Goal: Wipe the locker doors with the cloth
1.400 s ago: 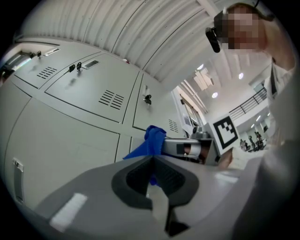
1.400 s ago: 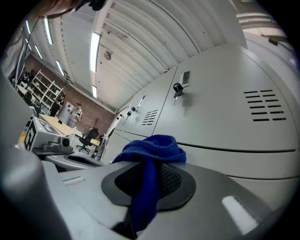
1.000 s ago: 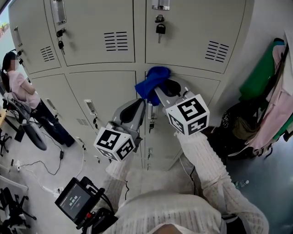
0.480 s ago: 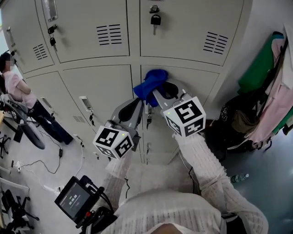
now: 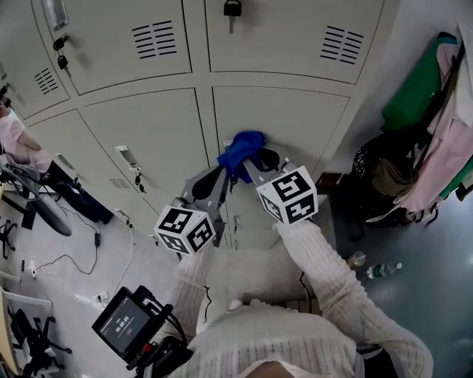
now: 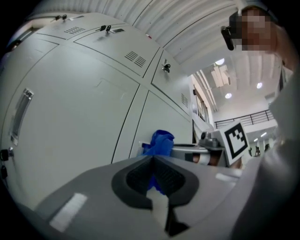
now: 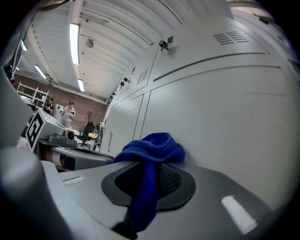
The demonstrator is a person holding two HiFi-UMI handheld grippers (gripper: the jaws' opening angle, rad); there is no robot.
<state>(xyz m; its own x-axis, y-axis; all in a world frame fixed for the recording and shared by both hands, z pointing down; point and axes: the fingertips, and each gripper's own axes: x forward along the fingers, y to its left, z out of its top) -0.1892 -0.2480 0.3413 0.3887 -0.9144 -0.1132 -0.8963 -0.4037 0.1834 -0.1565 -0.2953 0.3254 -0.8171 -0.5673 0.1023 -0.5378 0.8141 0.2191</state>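
Observation:
A blue cloth point(image 5: 240, 151) is bunched in my right gripper point(image 5: 251, 159), which is shut on it and presses it against a cream locker door point(image 5: 295, 118) in the lower row. In the right gripper view the blue cloth point(image 7: 150, 159) hangs down between the jaws and touches the locker door point(image 7: 220, 117). My left gripper point(image 5: 218, 177) sits just left of and below the right one, shut with nothing in it. In the left gripper view the cloth point(image 6: 158, 142) shows beyond the closed jaws point(image 6: 153, 159).
Padlocks and keys hang from the upper locker doors point(image 5: 231, 9). A door handle with keys point(image 5: 127, 159) is on the left lower locker. Clothes and bags point(image 5: 429, 148) hang at the right. Bottles point(image 5: 383, 269) lie on the floor. A person point(image 5: 18, 148) stands at the far left.
The right gripper and cloth have slid down the locker face from the upper edge of the lower door to its middle. The left gripper has moved down alongside.

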